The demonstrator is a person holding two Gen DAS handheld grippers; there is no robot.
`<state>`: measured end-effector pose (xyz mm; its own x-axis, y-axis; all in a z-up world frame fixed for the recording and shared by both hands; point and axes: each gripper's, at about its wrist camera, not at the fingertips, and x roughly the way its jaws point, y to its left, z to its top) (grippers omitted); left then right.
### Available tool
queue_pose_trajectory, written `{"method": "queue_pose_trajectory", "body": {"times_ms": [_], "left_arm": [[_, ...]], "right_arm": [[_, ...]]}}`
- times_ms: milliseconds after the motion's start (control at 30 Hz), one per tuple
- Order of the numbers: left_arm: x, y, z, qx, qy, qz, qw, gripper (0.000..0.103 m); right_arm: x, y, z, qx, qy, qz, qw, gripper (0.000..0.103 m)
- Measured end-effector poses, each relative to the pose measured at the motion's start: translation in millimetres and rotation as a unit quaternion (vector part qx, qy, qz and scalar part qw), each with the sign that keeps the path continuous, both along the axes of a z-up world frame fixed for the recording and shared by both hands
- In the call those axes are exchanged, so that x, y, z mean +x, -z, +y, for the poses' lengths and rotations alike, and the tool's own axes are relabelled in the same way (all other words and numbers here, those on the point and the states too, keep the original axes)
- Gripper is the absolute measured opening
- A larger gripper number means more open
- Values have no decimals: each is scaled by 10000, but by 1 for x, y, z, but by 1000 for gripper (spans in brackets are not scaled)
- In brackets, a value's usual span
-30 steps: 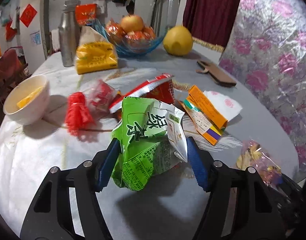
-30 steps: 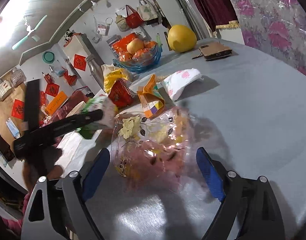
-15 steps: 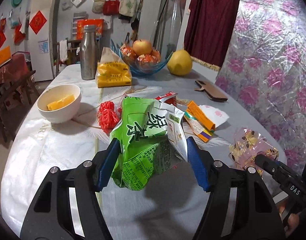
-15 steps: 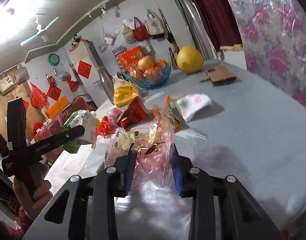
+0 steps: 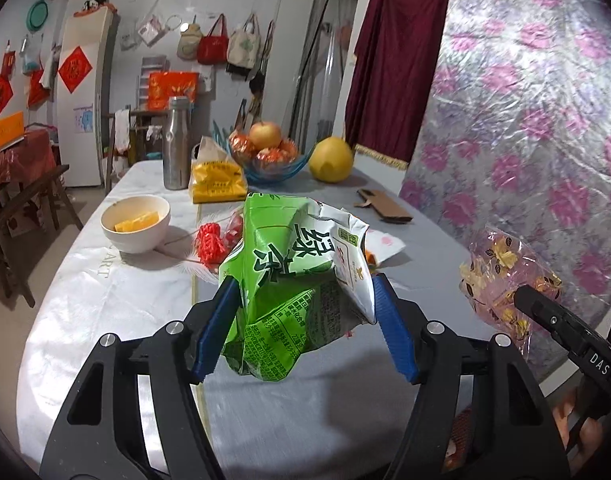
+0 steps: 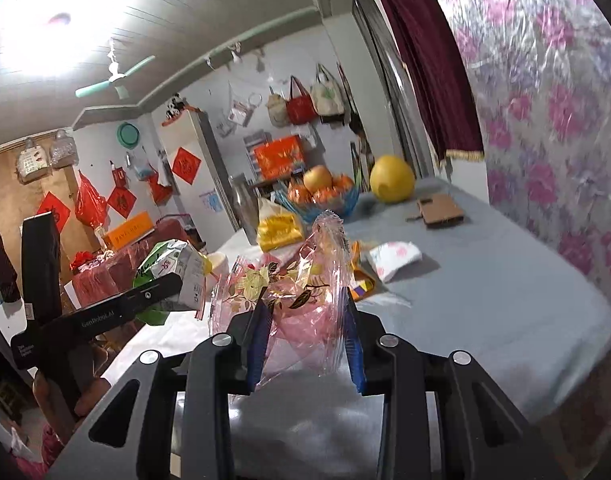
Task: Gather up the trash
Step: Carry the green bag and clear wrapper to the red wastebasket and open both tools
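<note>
Right wrist view: the right gripper point(image 6: 305, 340) has its blue pads pinched on a crumpled clear-pink plastic wrapper w/ gold leaf print point(image 6: 301, 280); a sec ago those jaws stood wide around the same wrapper as it lay on the grey cloth-covered table point(image 6: 485, 280); since then they have closed on it, and it now hangs off the surface between the pads. Left wrist view: the left gripper point(image 5: 305, 324) has its blue pads clamped on a crushed green-and-white drink carton w/ printed characters point(image 5: 293, 276), same hold as before, but the table sits lower and further off in frame than a sec ago, so the carton is carried up and clear.

Judgement: both hands are loaded, one piece each, so the next step is prob. a bin, which is not in either view. More litter is left on the table: a red net-like bundle point(image 5: 209, 240), a white printed wrapper point(image 6: 395, 258), an orange packet edge, partly hidden.

Looks: the wrapper is thin, see-through, bunched to a peak above the pads w/ a loose flap trailing left; prob. slippery and light. The carton is dented, top flaps torn open, base sagging below the pads; stiff enough to hold.
</note>
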<state>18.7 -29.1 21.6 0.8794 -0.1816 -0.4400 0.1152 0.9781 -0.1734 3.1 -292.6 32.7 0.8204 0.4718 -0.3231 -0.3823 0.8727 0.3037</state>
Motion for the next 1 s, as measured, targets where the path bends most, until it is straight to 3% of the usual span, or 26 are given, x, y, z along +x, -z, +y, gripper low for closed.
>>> {"method": "queue_pose_trajectory", "body": {"times_ms": [533,1000], "left_arm": [[-78,-43,-47,73,376,-691,9969,67],[-96,-41,-169,567,1473,-806,9842,68]], "right_arm": [[-95,-37,-59,150,470,-736,9961,34],[-138,-30,-153,242,1231,-792,9889,34]]}}
